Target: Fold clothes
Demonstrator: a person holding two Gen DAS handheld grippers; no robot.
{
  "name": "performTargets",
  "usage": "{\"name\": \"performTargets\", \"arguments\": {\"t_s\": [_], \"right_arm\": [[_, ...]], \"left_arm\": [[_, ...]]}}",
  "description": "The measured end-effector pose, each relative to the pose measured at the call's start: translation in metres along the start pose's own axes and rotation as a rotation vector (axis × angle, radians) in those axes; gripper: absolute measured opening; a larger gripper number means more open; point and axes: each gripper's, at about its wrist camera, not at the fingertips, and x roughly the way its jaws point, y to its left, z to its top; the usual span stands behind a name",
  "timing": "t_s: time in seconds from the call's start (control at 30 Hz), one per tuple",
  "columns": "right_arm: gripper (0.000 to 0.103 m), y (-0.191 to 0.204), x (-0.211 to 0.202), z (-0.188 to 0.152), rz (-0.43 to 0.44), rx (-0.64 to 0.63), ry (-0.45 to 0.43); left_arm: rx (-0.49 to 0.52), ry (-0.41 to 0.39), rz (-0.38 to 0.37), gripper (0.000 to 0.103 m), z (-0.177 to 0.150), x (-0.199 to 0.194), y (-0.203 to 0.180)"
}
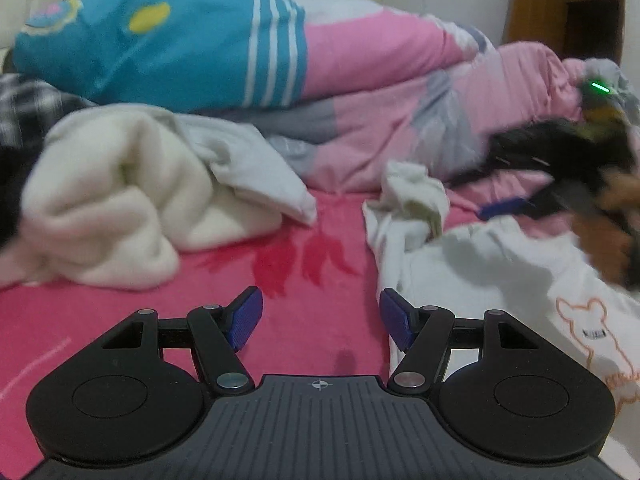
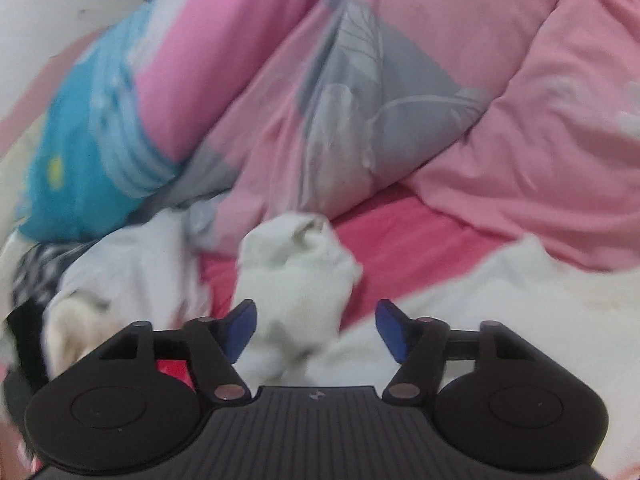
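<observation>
Both claws gape empty, left claw above the bedsheet, right claw over a white garment

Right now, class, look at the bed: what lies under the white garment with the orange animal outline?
The white garment lies directly on the pink bed sheet, which shows bare beside it. Whatever is beneath its crumpled middle is covered and cannot be seen.
</observation>
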Motion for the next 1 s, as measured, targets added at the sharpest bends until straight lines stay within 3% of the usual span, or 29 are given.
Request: {"name": "performTargets", "arguments": {"t_s": [0.07,0.13,0.2,0.27,0.33,0.53,0.7,0.83,0.93,1.0], "right_arm": [[0.079,0.0,0.022,0.01,-0.027,0.04,0.003],[0.08,-0.003,0.041,0.017,-0.025,0.086,0.033],[0.062,0.002,0.049,0.019,-0.012,0.082,0.034],[0.032,0.012,0.044,0.016,-0.003,0.038,0.012],[0.023,0.028,0.031,0.014,0.007,-0.047,-0.014],[0.022,0.086,-0.034,0.009,0.166,-0.224,-0.04],[0.022,0.162,-0.057,-0.005,0.287,-0.447,0.09],[0.023,0.22,-0.035,-0.03,0.309,-0.581,0.225],[0.026,0.244,-0.007,-0.055,0.274,-0.596,0.333],[0.027,0.252,0.009,-0.067,0.235,-0.593,0.396]], "left_arm": [[0.004,0.005,-0.011,0.065,-0.005,0.002,0.001],[0.008,0.01,-0.023,0.065,-0.01,0.004,0.001],[0.012,0.015,-0.034,0.065,-0.015,0.006,0.002],[0.028,0.009,-0.037,0.065,-0.017,0.002,0.002],[0.042,-0.011,-0.036,0.064,-0.018,-0.005,0.004],[0.051,-0.115,-0.043,0.064,-0.009,-0.041,0.02],[0.133,-0.209,-0.014,0.064,-0.018,-0.076,0.026],[0.159,-0.21,0.053,0.064,-0.031,-0.078,0.022],[0.146,-0.179,0.086,0.064,-0.037,-0.064,0.016],[0.165,-0.172,0.147,0.064,-0.043,-0.057,0.012]]}}
